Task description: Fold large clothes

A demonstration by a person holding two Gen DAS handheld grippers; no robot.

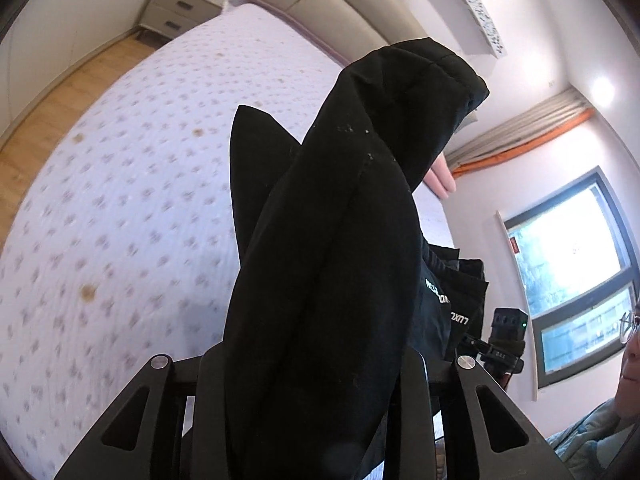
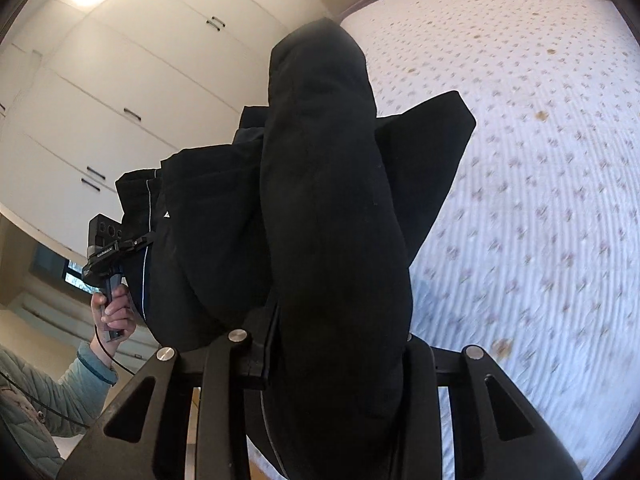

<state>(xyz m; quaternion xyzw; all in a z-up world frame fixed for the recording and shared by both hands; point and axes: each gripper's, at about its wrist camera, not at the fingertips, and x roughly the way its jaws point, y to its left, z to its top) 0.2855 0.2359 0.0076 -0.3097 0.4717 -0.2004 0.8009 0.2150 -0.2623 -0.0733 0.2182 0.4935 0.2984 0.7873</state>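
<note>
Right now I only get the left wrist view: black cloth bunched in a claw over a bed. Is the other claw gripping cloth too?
Observer: Yes, the right claw is clamped on a thick fold of the same black garment.
Operator: Any marking on that side?
Observer: A small white triangle is printed near a seam.
Operator: And what's behind the cloth there?
Observer: White wardrobe doors with dark handles.

Home bedroom, quilted mattress (image 1: pixel 120 200), padded headboard (image 1: pixel 320 4), bedside drawers (image 1: pixel 180 8), built-in wardrobe doors (image 2: pixel 140 80), curtained window (image 1: pixel 572 256)
</note>
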